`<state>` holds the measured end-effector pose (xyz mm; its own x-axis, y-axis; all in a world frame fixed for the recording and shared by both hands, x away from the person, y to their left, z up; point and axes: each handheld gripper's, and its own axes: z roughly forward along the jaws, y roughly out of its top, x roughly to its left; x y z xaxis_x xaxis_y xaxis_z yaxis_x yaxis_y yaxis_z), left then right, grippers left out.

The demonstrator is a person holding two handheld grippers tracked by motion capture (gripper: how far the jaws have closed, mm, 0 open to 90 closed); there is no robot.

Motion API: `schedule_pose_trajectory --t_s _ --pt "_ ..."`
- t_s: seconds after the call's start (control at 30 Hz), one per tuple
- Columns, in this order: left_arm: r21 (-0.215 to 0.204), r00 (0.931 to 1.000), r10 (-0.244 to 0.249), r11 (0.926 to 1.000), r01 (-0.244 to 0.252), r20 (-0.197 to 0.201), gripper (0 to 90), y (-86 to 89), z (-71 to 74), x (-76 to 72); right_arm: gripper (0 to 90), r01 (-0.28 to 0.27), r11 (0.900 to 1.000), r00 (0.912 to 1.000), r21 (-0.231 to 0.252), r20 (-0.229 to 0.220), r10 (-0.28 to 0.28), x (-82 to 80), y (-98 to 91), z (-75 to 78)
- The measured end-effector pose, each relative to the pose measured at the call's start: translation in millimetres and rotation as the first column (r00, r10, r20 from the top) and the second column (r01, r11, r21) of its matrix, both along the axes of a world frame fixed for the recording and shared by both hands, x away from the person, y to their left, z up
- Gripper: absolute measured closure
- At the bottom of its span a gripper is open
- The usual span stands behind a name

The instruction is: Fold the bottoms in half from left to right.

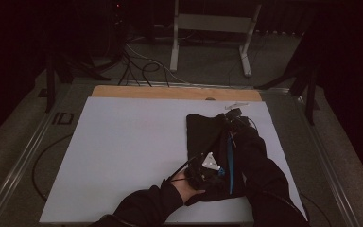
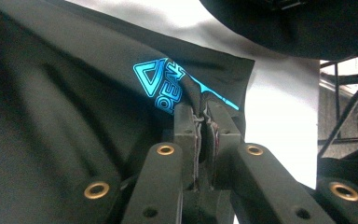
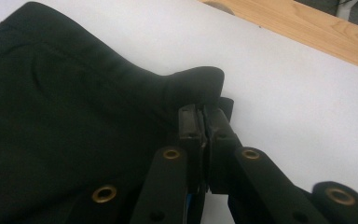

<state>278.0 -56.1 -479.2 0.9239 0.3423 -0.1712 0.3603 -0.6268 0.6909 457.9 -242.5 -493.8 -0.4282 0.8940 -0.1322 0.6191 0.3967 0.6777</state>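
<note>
My left gripper (image 2: 204, 122) pinches the shorts (image 2: 74, 107) at the logo edge; my right gripper (image 3: 204, 122) clamps another corner; I should lower both evenly, keeping the cloth taut over the mat (image 1: 132, 146).

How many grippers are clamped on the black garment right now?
2. The left gripper pinches the edge by the blue logo; the right gripper pinches a far corner of the black garment.

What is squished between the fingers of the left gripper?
A fold of the black garment, near its bright blue logo. The left gripper view shows the left gripper with its fingers pinched shut on that cloth edge.
</note>
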Motion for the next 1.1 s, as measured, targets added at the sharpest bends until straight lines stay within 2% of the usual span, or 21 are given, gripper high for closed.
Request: schedule_pose_trajectory --t_s 0.07,0.1,0.17,0.23,0.27,0.33,0.4,0.43,0.53,0.63,0.67,0.73,0.77,0.87,0.93,1.03,1.1 --pt "-0.001 1.0 0.002 1.0 -0.002 -0.007 83.8 -0.9 -0.4 0.4 86.7 0.001 1.0 1.0 -0.001 0.002 -0.001 0.2 0.0 -0.4" --pt "-0.017 0.9999 0.002 0.9998 -0.002 -0.01 83.8 -1.4 -0.4 0.2 86.4 0.0 1.0 1.0 -0.003 0.003 0.0 0.3 0.1 -0.6" --pt "-0.022 0.9999 -0.011 0.9997 0.011 -0.006 77.8 0.3 2.2 -0.3 81.7 0.01 0.9999 0.9999 -0.006 0.002 -0.01 0.6 -0.4 -0.4" --pt "-0.03 1.0 -0.005 0.9995 0.005 -0.003 66.4 3.7 5.6 -0.4 74.0 0.019 0.9998 0.9998 0.0 0.01 -0.019 0.0 -1.0 0.6" --pt "-0.03 1.0 -0.003 0.9995 0.003 -0.004 56.8 5.1 6.8 0.0 66.7 0.02 0.9998 0.9996 0.004 0.021 -0.02 -1.4 -1.2 2.5" --pt "-0.03 0.9999 0.01 0.9995 -0.01 -0.007 48.7 12.1 12.1 1.5 56.8 0.013 0.9998 0.9995 0.012 0.028 -0.014 -3.0 -2.2 5.7" --pt "-0.036 0.9994 0.032 0.9989 -0.032 0.009 39.7 19.6 16.2 2.0 48.8 0.003 0.9994 0.9998 0.034 0.02 -0.004 -4.8 -3.1 8.7" --pt "-0.037 0.9991 0.042 0.9985 -0.042 0.01 35.9 23.3 17.9 2.6 45.5 -0.003 0.999 1.0 0.045 0.008 0.003 -5.7 -3.2 9.9" --pt "-0.041 0.9973 0.073 0.9965 -0.073 0.006 21.7 34.2 21.6 5.0 32.7 -0.006 0.9983 0.9999 0.058 0.011 0.005 -10.3 -3.6 14.7" --pt "-0.031 0.9967 0.078 0.9965 -0.078 0.023 6.5 44.9 24.2 6.1 17.4 -0.034 0.9954 0.9994 0.089 -0.008 0.035 -14.1 -4.8 18.9" --pt "-0.045 0.9964 0.082 0.9957 -0.081 0.019 3.5 48.9 25.4 6.5 12.4 -0.054 0.9943 0.9985 0.092 -0.006 0.055 -16.4 -4.9 20.3" --pt "-0.073 0.9959 0.09 0.9933 -0.089 0.01 1.3 57.3 28.4 7.7 12.3 -0.056 0.9927 0.9983 0.107 -0.007 0.057 -20.7 -5.5 24.4" --pt "-0.084 0.9949 0.1 0.9916 -0.098 0.016 0.2 61.8 30.2 7.9 9.3 -0.07 0.9914 0.9974 0.11 -0.009 0.071 -22.8 -5.7 26.6" --pt "-0.112 0.9929 0.116 0.9873 -0.113 0.027 0.2 76.0 34.0 8.9 9.3 -0.08 0.9863 0.9967 0.144 -0.001 0.081 -32.0 -6.8 35.4" --pt "-0.119 0.9913 0.127 0.9854 -0.122 0.034 0.2 81.9 34.8 9.0 9.3 -0.088 0.9849 0.9961 0.149 0.006 0.088 -36.3 -6.9 38.6" --pt "-0.142 0.9867 0.146 0.9806 -0.135 0.07 0.0 101.2 36.4 7.8 9.4 -0.12 0.9822 0.9924 0.144 0.044 0.115 -57.2 -6.1 47.6" --pt "-0.144 0.9856 0.153 0.9794 -0.141 0.073 0.0 105.9 36.4 7.7 9.4 -0.124 0.9825 0.9918 0.139 0.048 0.119 -61.6 -5.7 48.4"
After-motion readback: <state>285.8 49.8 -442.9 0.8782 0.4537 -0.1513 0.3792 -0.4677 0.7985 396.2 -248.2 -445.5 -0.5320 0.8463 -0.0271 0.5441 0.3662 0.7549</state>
